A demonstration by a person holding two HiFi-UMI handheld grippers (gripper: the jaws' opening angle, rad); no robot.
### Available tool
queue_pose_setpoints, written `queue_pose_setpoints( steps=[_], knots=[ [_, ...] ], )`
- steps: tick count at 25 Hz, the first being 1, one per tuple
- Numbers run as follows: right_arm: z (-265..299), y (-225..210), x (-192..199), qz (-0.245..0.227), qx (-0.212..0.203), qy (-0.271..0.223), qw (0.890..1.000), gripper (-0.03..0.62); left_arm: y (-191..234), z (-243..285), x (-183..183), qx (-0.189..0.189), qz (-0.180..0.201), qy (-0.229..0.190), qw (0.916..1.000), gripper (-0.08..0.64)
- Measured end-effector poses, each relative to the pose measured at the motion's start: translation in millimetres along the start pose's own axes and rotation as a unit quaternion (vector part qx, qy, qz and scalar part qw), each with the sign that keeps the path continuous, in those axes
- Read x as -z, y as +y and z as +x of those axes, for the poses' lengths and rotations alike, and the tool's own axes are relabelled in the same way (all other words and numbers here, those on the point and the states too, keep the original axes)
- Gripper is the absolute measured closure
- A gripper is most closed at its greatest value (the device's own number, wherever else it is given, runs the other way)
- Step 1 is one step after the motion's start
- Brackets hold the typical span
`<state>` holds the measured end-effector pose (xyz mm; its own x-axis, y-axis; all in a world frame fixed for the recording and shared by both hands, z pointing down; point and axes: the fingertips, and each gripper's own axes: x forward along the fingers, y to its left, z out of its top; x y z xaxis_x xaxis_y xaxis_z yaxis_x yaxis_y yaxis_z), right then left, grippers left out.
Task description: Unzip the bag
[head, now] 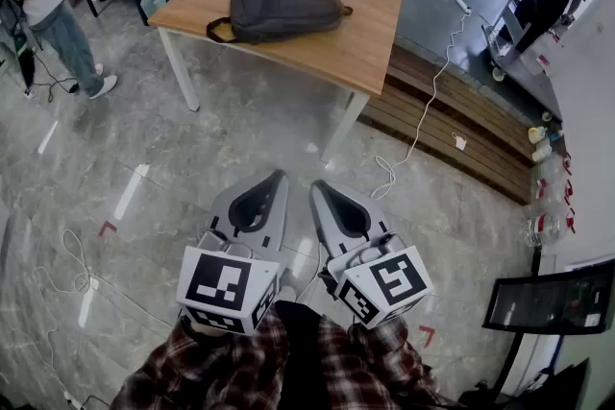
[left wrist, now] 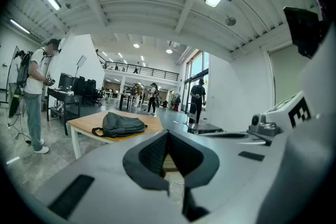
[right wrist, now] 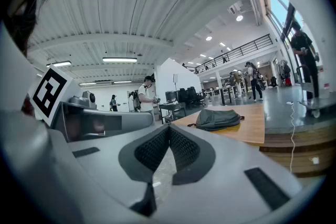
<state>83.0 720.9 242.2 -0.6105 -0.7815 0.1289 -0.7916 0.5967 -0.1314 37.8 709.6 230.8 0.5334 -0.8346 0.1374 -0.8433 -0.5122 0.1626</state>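
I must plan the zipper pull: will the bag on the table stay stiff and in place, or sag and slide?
The bag lies flat and slumped, so it is probably soft and will likely sag. It looks nearly empty, so probably light. On the smooth table it may slide when pulled.

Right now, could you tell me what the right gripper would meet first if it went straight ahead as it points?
Nothing close: the right gripper points over open floor and probably reaches the wooden table's near edge first; depth is unclear.
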Motion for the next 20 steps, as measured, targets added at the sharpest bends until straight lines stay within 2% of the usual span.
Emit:
queue_pose_setpoints(
  steps=[4, 10, 15, 20],
  knots=[
    [50.5, -23.2, -4.3, 0.005, 0.002, 0.001, 1.0, 0.581, 40.2, 42.3, -6.9, 0.005, 0.001, 0.002, 1.0, 0.551],
    [157.7, -45.7, -34.9, 0.002, 0.004, -0.011, 1.0, 0.581, 128.1, 102.1, -44.6, 0.017, 0.012, -0.011, 0.9997, 0.551],
    [231.2, -60.2, -60.0, -0.001, 0.024, -0.024, 0.999, 0.581, 191.7, 141.2, -72.9, 0.034, 0.019, -0.014, 0.9991, 0.551],
    [277.4, -82.7, -59.0, 0.003, 0.039, -0.009, 0.999, 0.581, 229.5, 174.9, -73.5, 0.042, 0.007, -0.004, 0.9991, 0.551]
  ],
)
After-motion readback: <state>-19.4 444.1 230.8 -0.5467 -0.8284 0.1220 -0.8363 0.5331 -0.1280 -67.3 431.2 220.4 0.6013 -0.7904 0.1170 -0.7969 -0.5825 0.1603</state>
